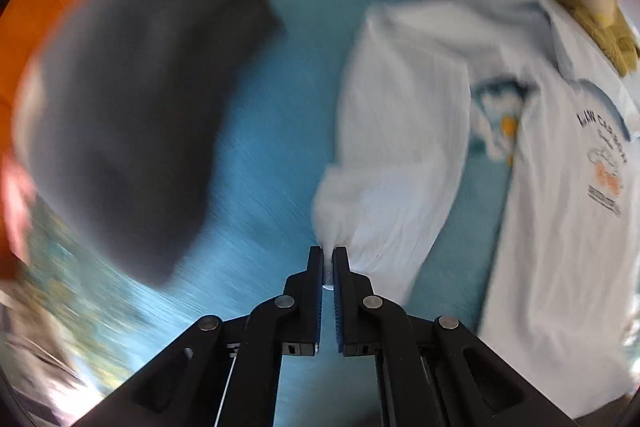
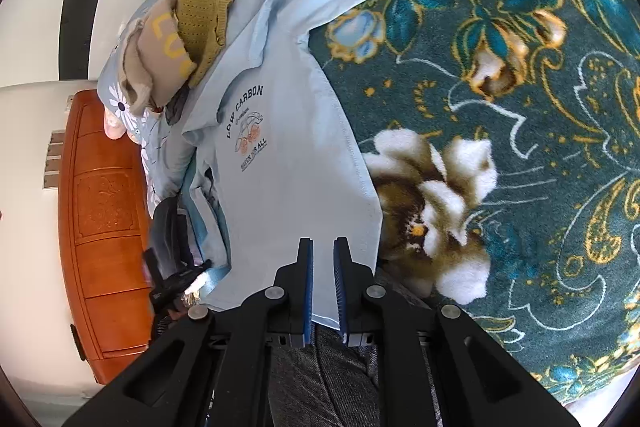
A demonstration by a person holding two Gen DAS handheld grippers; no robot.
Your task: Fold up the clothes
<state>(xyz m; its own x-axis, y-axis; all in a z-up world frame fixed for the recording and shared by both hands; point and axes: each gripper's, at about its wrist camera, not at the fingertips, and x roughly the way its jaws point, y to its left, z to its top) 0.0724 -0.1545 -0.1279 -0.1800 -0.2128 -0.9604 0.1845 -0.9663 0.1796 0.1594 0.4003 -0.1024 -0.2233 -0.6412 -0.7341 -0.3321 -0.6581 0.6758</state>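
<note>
A light blue T-shirt [image 2: 288,187] with a "LOW CARBON" print [image 2: 246,123] lies spread on a floral blanket [image 2: 520,147]. My right gripper [image 2: 323,243] is shut on its near hem, and the cloth runs between the blue pads. The left wrist view is blurred. In it the same shirt [image 1: 560,227] lies at the right, with a bunched fold [image 1: 384,167] drawn to my left gripper [image 1: 328,253]. That gripper is shut on the tip of the fold.
A dark garment [image 1: 140,107] lies left of the shirt on a teal surface [image 1: 272,167]. A mustard knit [image 2: 204,7] and a beige garment [image 2: 160,47] are piled on a flowered pillow. An orange wooden headboard [image 2: 104,207] stands at the left. Grey fabric [image 2: 320,367] shows below my right gripper.
</note>
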